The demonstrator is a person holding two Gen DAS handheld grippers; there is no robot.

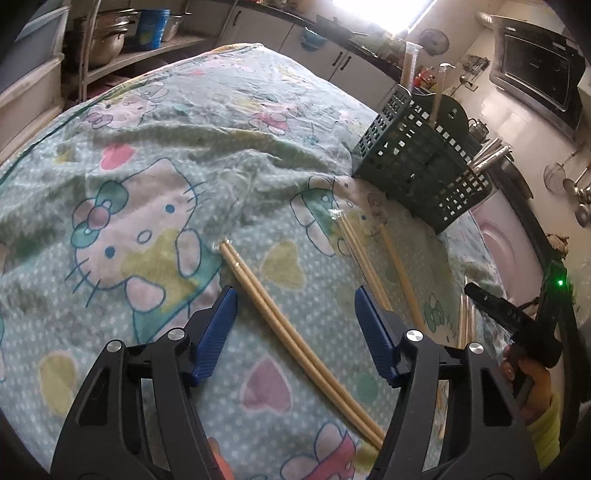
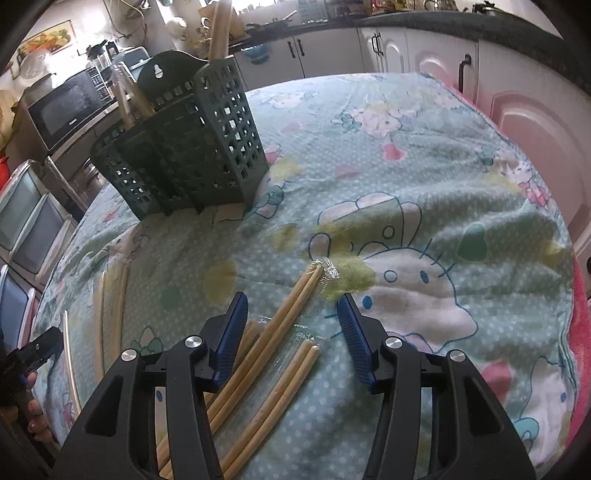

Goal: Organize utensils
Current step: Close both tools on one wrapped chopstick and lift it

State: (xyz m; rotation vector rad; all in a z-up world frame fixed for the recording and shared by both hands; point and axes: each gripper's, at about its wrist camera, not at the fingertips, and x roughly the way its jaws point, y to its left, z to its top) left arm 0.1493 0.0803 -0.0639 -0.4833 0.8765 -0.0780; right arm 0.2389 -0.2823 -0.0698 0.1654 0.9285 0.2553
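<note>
A wrapped pair of wooden chopsticks point(image 1: 291, 339) lies on the cartoon-print cloth point(image 1: 147, 155), running between the blue pads of my left gripper point(image 1: 295, 306), which stand apart from it; the gripper is open. More chopstick pairs point(image 1: 369, 258) lie to its right, toward a dark green slotted utensil holder point(image 1: 421, 162) with chopsticks and metal utensils in it. In the right wrist view, my right gripper point(image 2: 291, 310) is open over two wrapped chopstick pairs point(image 2: 273, 347) without touching them. The utensil holder point(image 2: 184, 140) stands upright at the back left.
Further chopsticks point(image 2: 110, 306) lie at the left of the cloth point(image 2: 406, 166). The right-hand gripper and a hand point(image 1: 524, 343) show at the right edge of the left wrist view. White cabinets point(image 2: 406, 48), a microwave point(image 2: 70, 107) and a shelf of metal pots point(image 1: 110, 33) surround the table.
</note>
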